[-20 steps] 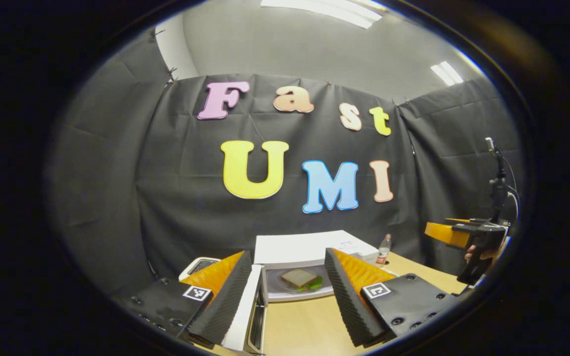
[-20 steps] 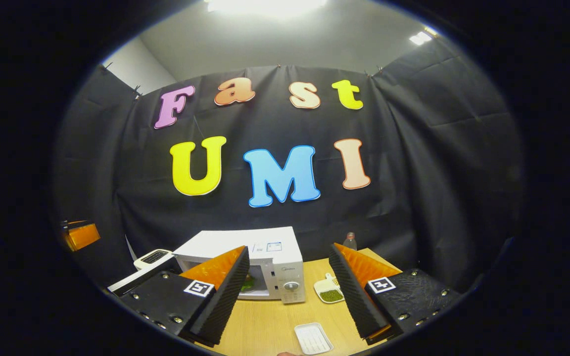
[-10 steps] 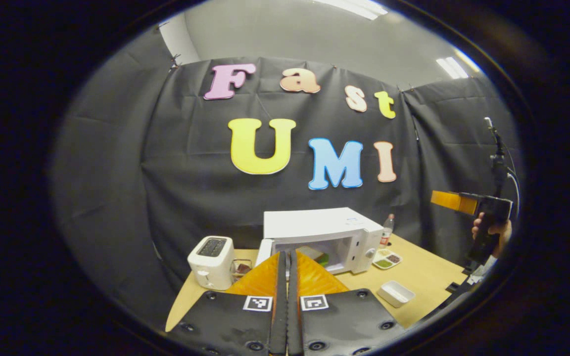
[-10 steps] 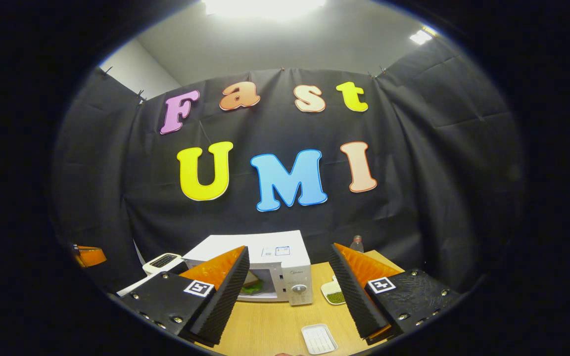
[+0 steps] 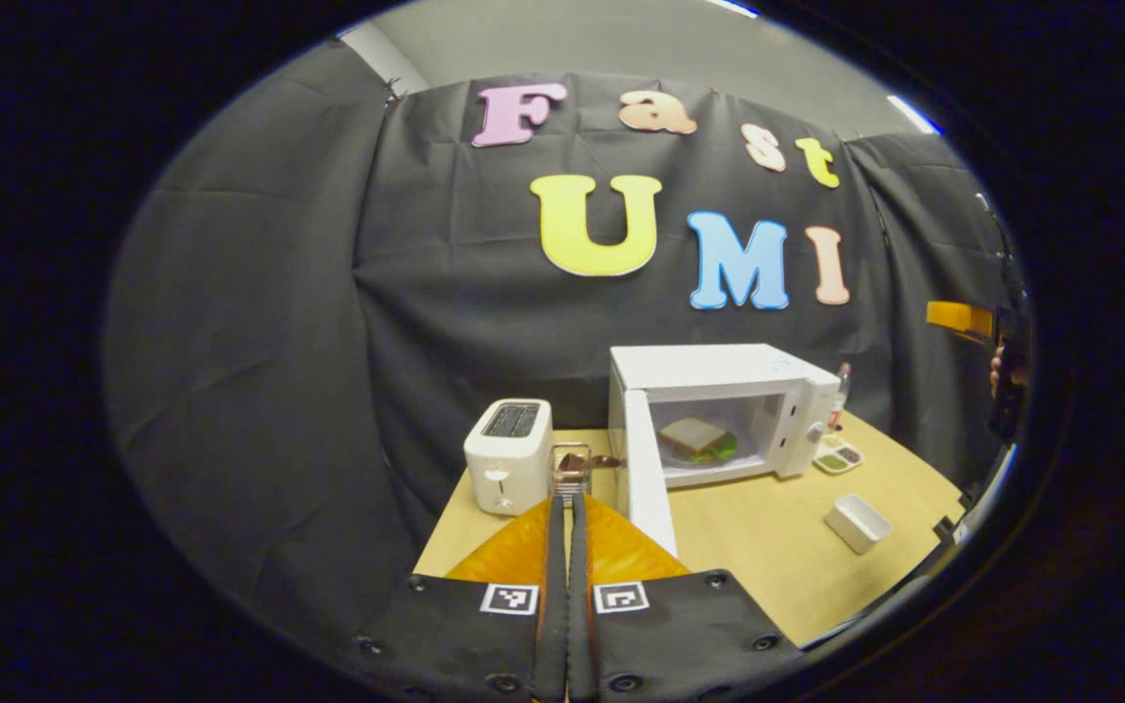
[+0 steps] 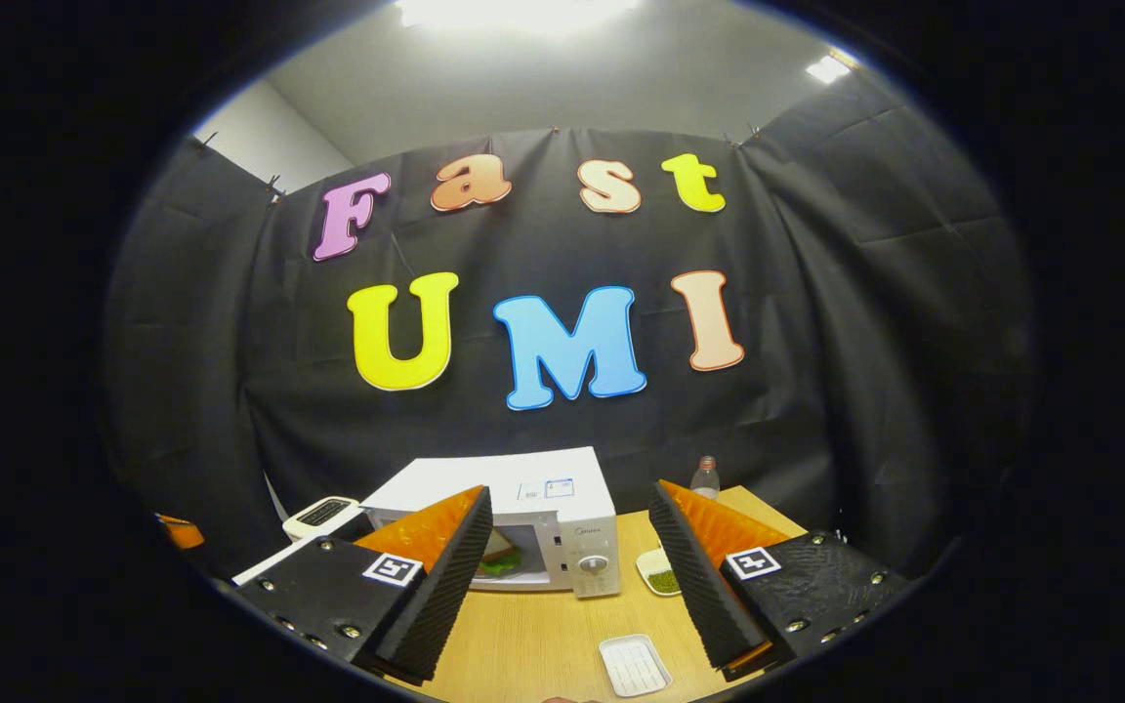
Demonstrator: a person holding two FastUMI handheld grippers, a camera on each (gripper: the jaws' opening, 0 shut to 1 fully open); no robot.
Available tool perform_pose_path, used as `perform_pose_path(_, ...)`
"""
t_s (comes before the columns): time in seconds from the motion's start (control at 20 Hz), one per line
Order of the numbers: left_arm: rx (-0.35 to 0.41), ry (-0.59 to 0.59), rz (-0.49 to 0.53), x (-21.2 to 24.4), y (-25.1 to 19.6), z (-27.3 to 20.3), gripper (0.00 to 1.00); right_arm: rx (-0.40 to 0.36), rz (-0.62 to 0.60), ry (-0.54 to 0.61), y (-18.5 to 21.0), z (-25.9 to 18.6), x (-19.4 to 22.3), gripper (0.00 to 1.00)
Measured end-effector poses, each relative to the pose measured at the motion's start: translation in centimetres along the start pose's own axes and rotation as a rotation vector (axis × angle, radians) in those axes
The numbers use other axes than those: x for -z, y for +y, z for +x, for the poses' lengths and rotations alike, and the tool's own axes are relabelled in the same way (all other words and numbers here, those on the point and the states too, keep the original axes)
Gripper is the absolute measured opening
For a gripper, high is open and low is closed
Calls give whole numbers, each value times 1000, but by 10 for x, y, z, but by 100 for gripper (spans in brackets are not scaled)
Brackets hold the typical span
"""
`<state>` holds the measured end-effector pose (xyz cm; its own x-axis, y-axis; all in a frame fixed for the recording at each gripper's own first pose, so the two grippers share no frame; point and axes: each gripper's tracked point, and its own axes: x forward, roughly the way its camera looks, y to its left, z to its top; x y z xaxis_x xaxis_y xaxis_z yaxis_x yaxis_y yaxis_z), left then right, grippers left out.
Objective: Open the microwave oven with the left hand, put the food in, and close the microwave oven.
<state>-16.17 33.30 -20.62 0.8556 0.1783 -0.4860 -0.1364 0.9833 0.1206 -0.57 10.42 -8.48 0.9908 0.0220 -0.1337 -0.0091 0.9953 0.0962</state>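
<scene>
Left gripper view: the left gripper (image 5: 567, 508) sits at the bottom with its two fingers pressed together and nothing between them. It is held back from the wooden table (image 5: 768, 547), apart from everything on it. Ahead and slightly to the right stands the white microwave oven (image 5: 719, 366), its door (image 5: 645, 469) swung open toward the camera. Inside the cavity lies the food (image 5: 697, 439), a sandwich with green filling, well beyond the fingertips. A white toaster (image 5: 509, 454) stands to the left of the oven, with a small wire rack (image 5: 572, 464) between the two. To the right of the oven are a divided dish (image 5: 838, 456) and, nearer, a white rectangular tray (image 5: 859, 520); a bottle (image 5: 842, 383) stands behind the oven's right corner. At the far right edge, part of the other gripper and the hand (image 5: 997, 366) holding it can be made out.

Right gripper view: the right gripper (image 6: 570, 532) is spread wide and empty, raised above the table (image 6: 533, 644). The microwave oven (image 6: 523, 532) lies between and beyond its fingers, the sandwich (image 6: 499, 558) showing just past the left finger. The white tray (image 6: 635, 666) lies on the table between the fingers.
</scene>
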Motion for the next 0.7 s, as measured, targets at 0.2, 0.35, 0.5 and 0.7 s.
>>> perform_pose_path(0.2, 27, 75, -31, 39, -5, 8, 7, 1, -12, -12, 3, -6, -2, 97)
perform_pose_path(0.35, 69, 109, -32, 55, -21, 16, 7, 9, -13, -18, 2, -5, -4, 97)
perform_pose_path(0.5, 85, 125, -2, 59, -34, 20, 7, 20, -4, -13, -4, -4, -2, 97)
perform_pose_path(0.7, 132, 126, -8, 58, -61, 15, 7, 24, -2, -11, -15, -4, -2, 97)
